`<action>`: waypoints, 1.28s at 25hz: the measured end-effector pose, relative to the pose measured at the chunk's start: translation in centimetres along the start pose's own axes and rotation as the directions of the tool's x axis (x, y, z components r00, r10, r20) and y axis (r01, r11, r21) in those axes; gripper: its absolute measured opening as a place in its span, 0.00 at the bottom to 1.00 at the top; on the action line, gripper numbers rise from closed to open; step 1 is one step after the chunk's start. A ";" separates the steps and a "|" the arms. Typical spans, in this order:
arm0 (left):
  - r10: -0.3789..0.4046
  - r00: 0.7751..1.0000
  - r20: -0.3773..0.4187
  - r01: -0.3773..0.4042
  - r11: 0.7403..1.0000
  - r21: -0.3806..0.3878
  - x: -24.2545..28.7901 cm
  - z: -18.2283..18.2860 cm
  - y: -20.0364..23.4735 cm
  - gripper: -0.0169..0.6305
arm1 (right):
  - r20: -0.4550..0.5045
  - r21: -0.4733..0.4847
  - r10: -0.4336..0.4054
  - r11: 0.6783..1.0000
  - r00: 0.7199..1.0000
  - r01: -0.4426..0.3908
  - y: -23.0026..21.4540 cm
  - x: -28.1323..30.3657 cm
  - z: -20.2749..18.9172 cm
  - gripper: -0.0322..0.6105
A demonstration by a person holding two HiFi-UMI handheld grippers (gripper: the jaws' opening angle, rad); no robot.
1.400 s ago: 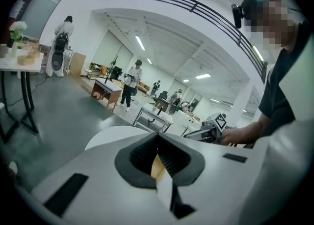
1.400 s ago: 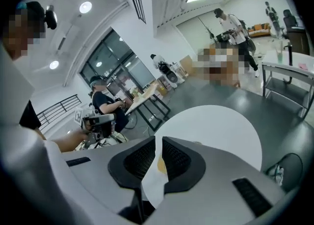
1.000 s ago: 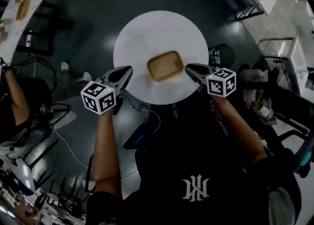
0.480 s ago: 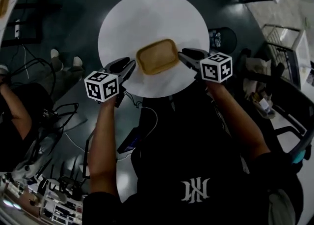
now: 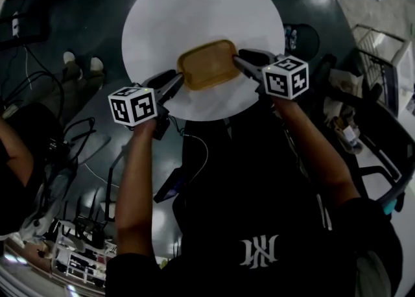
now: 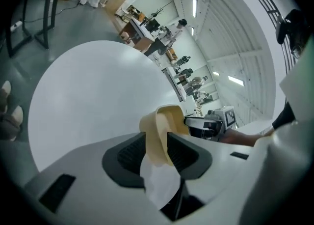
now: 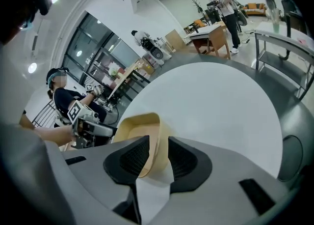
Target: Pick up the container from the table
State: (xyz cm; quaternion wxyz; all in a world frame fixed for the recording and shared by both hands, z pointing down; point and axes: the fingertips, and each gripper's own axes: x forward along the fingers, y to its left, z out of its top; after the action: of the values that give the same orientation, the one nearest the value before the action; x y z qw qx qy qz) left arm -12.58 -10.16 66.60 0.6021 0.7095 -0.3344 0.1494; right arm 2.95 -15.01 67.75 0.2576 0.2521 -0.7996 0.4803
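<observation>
container (image 5: 207, 63) sits on table (image 5: 194, 4), close to its near edge. Long axis runs across me, right end slightly farther. left tongs (image 5: 175, 83) straddle its left short wall, right tongs (image 5: 240, 62) its right one; both equally near. Left jaws have just been opening: now wide, wall between them, not pinched. Right jaws about as wide, wall between, no clear squeeze. Likely next: close both, lift. Pad contact is hard to judge; table's far edge is cut off in the head view.

Tan rectangular container (image 5: 207, 63), rounded corners, upright, on round white table (image 5: 194, 10), near its edge.
</observation>
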 end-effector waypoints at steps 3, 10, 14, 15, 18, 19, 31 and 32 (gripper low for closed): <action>0.007 1.000 -0.029 -0.007 1.000 -0.007 0.3 -0.3 -0.2 0.22 | -0.018 -0.004 0.008 1.000 1.000 -0.008 0.3 0.4 0.0 0.24; -0.008 0.998 -0.069 0.007 1.000 -0.011 1.7 -2.0 -0.4 0.21 | -0.040 -0.001 0.013 1.000 0.999 -0.013 -0.1 0.9 -1.1 0.24; -0.021 0.997 -0.070 0.020 1.000 -0.018 2.1 -2.1 0.0 0.21 | -0.047 0.005 0.011 1.000 0.999 -0.011 -0.4 1.6 -1.6 0.24; -0.021 0.997 -0.070 0.020 1.000 -0.017 2.1 -2.1 0.1 0.21 | -0.047 0.007 0.010 1.000 0.999 -0.010 -0.4 1.7 -1.7 0.24; -0.025 0.998 -0.065 0.023 0.999 -0.029 2.2 -2.0 0.2 0.21 | -0.044 0.012 0.010 1.000 0.999 -0.010 -0.6 1.8 -1.8 0.23; -0.027 0.998 -0.064 0.025 0.999 -0.036 2.3 -2.1 0.2 0.21 | -0.044 0.012 0.011 1.000 0.999 -0.010 -0.6 1.8 -1.9 0.23; -0.027 0.997 -0.073 0.025 0.999 -0.021 1.3 -0.8 -0.6 0.16 | -0.013 -0.014 0.001 1.000 1.000 -0.001 0.5 1.2 0.3 0.20; -0.026 0.997 -0.068 0.025 1.000 -0.013 1.0 -0.4 -0.7 0.16 | -0.002 -0.022 0.000 1.000 1.000 0.000 0.8 1.1 0.9 0.20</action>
State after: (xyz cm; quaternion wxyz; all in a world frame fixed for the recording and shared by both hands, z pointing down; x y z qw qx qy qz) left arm -11.31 -10.04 66.80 0.6193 0.7043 -0.3058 0.1637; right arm 1.45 -15.63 67.65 0.2613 0.2488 -0.8045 0.4718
